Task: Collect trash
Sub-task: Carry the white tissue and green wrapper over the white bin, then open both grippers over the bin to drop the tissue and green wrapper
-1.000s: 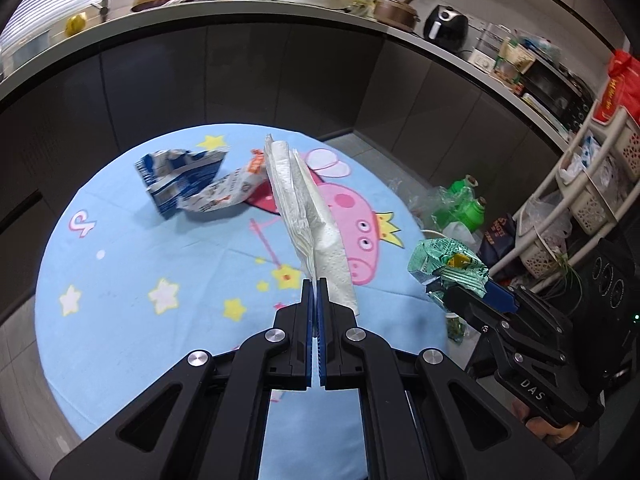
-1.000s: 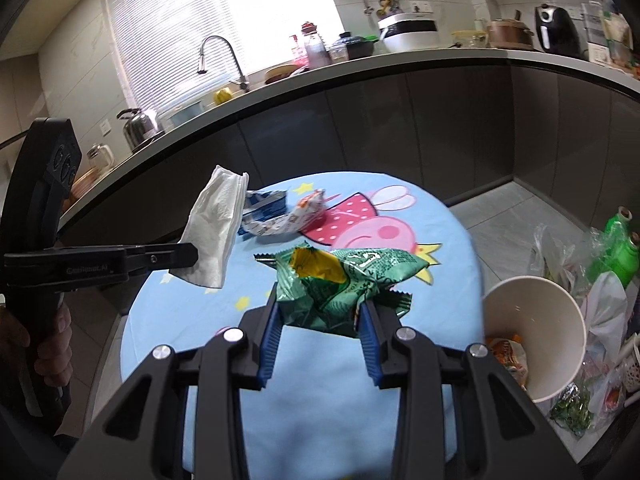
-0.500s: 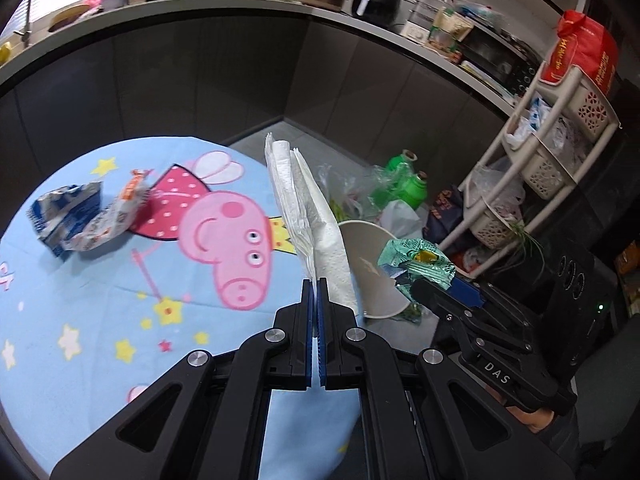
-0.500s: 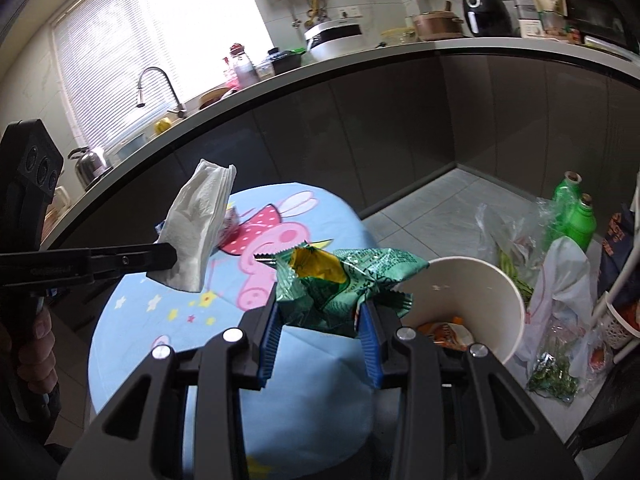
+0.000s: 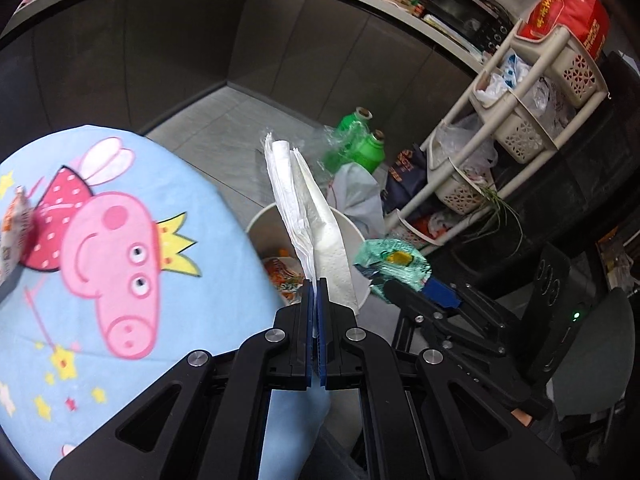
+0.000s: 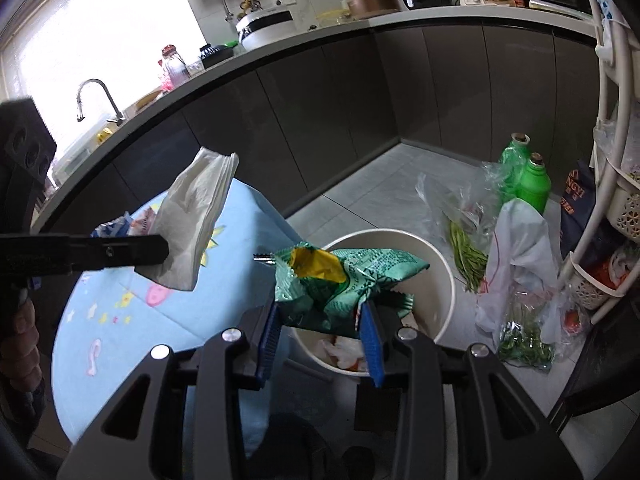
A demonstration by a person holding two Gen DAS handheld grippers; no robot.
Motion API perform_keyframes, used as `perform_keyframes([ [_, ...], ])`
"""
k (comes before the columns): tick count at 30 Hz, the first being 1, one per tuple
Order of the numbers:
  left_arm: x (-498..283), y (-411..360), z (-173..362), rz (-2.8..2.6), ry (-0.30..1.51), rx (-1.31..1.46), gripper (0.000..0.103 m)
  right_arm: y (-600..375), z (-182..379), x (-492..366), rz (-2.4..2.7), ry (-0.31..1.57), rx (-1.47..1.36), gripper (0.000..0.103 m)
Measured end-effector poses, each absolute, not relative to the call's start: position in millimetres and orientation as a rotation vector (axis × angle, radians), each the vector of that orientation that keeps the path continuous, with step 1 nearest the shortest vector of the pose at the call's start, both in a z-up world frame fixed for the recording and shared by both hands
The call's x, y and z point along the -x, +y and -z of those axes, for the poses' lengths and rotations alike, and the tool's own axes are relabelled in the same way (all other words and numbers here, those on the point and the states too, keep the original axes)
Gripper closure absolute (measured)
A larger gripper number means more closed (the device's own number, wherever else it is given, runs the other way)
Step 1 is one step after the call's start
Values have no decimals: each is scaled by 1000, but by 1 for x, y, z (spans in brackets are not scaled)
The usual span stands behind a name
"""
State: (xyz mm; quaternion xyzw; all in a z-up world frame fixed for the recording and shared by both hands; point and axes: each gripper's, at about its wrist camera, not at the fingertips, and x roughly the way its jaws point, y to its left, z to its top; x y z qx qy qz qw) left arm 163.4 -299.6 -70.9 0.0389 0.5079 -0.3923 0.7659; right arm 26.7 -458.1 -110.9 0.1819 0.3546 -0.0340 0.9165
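Observation:
My left gripper [image 5: 317,292] is shut on a folded white paper towel [image 5: 304,208] and holds it upright over the table's right edge, beside the round white trash bin [image 5: 356,232]. It also shows in the right wrist view [image 6: 160,250] with the towel [image 6: 196,212]. My right gripper [image 6: 322,320] is shut on a crumpled green snack bag [image 6: 340,280] and holds it above the bin [image 6: 444,276], which has trash inside. In the left wrist view the right gripper [image 5: 380,280] holds the bag [image 5: 394,258] by the bin's right rim.
The round table with a blue Peppa Pig cloth [image 5: 100,280] is at left, with a wrapper [image 5: 12,224] on it. Green bottles [image 6: 528,172], plastic bags [image 6: 516,256] and greens lie on the floor. A white basket rack [image 5: 516,120] stands at right.
Both grippers have swung right from over the table toward the bin, each still holding its item. The green bag is now over the bin's opening.

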Motion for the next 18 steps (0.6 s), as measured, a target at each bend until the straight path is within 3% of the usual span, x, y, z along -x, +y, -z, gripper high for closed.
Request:
perform_keyframes([
  [14,-188,-372,130,860,1235,-231,100,-495,156,-49,116,800,-375,66],
  [15,-189,-375,131,847,1226,-243,92,-496,156,-50,116,802,-374,66],
  [16,-190,-376,131,841,1222,-247,78,-497,159,-51,112,807,-375,66],
  [18,-192,-374,129,821,1204,-241,68,-496,163,-54,107,817,-377,66],
])
